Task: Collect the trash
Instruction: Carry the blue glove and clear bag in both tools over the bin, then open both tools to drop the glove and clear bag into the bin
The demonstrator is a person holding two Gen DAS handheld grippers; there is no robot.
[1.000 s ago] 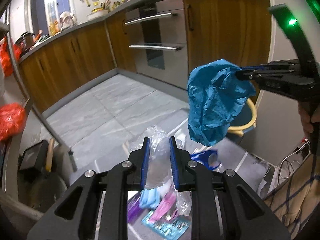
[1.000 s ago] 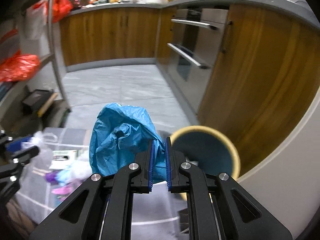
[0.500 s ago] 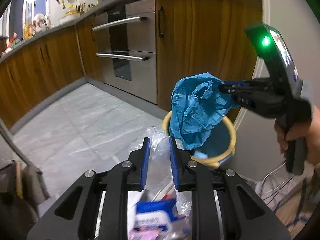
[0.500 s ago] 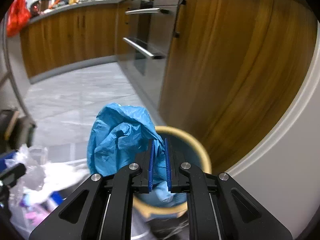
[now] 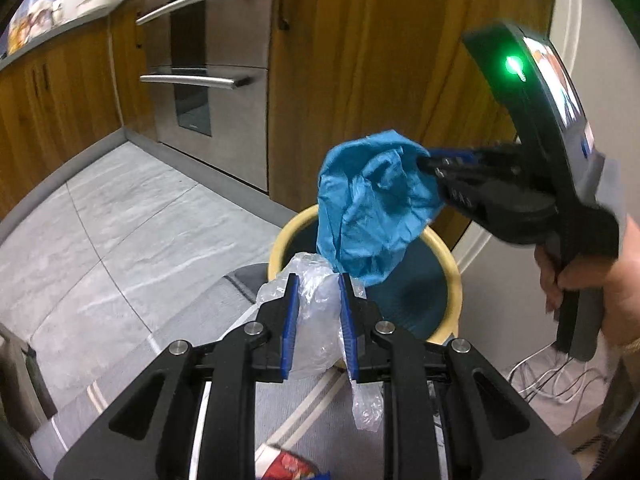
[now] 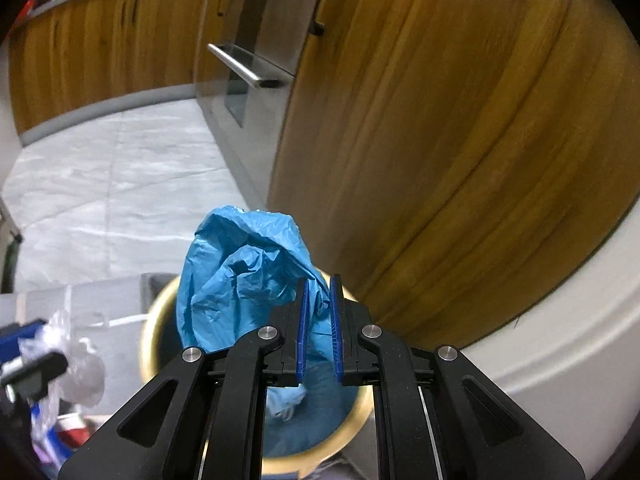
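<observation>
My right gripper (image 6: 318, 292) is shut on a crumpled blue plastic bag (image 6: 244, 272) and holds it just above a round bin with a yellow rim (image 6: 150, 332). In the left wrist view the blue bag (image 5: 372, 208) hangs over the bin's yellow rim (image 5: 448, 264), held by the right gripper (image 5: 426, 164) coming from the right. My left gripper (image 5: 318, 288) is shut on a clear plastic bag (image 5: 318, 316) at the bin's near-left edge. Some blue and white trash (image 6: 288, 400) lies inside the bin.
Wooden cabinets (image 5: 380, 60) and a steel oven with bar handles (image 5: 196, 80) stand right behind the bin. Grey tiled floor (image 5: 120, 220) lies to the left. A white curved wall (image 6: 560, 340) is on the right. White cables (image 5: 552, 376) trail at lower right. A red and white packet (image 5: 288, 464) lies below my left gripper.
Both grippers have moved toward the bin with their bags. The blue bag now hangs directly over the bin opening and the clear bag is at its rim.
</observation>
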